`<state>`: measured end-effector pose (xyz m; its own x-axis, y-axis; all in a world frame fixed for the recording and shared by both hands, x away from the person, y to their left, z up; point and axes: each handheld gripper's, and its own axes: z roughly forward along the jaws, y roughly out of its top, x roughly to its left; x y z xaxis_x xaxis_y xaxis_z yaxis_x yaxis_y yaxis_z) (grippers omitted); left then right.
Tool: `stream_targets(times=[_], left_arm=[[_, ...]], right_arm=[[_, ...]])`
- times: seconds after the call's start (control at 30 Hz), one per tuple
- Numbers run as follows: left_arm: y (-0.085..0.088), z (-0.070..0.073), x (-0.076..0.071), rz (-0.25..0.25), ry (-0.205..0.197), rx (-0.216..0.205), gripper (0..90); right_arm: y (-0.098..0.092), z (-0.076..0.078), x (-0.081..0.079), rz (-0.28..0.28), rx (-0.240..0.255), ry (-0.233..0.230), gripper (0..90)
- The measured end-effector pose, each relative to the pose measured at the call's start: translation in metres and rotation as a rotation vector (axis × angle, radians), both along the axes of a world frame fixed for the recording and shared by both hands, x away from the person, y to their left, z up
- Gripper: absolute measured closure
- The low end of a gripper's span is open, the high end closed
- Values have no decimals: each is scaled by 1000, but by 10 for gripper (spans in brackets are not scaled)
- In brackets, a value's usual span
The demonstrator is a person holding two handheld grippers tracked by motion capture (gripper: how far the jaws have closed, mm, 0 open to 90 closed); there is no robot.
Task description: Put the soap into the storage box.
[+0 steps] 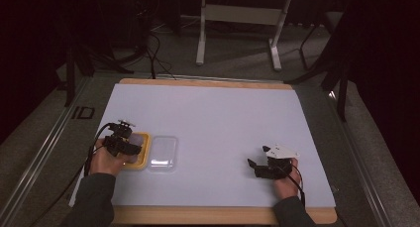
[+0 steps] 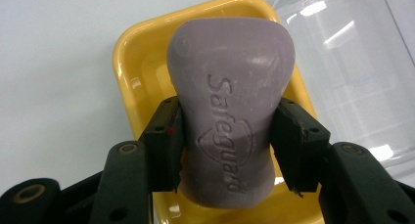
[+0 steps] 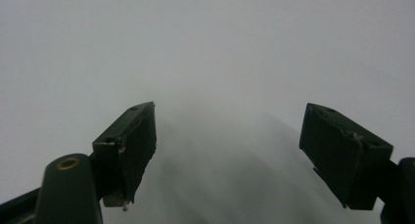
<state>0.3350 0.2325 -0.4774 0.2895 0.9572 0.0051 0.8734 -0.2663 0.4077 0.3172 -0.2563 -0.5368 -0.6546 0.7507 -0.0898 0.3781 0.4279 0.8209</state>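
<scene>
Two hand-held grippers work over a white-covered table. The left gripper, at about eight o'clock on the table in the high view, has its black pads clamped on the narrow waist of a lilac soap bar stamped "Safeguard". The bar sits between the jaws above a yellow soap dish, its rounded end pointing to twelve o'clock in the left gripper view; whether it rests on the dish floor or hangs just clear cannot be told. A clear plastic lid lies just beside the dish, at its three o'clock. The right gripper, at roughly four o'clock on the table, well apart from the dish, holds nothing: its jaws stand wide apart over bare white surface.
</scene>
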Motion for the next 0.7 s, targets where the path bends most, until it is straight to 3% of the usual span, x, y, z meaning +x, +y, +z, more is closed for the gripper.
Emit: stream_targets(times=[0.37, 0.7], left_arm=[[-13, -14, 8, 22, 32, 79, 486], [-11, -14, 9, 37, 43, 37, 411]], right_arm=[[0, 0, 0, 2, 3, 0, 210], [0, 0, 0, 2, 1, -1, 210]])
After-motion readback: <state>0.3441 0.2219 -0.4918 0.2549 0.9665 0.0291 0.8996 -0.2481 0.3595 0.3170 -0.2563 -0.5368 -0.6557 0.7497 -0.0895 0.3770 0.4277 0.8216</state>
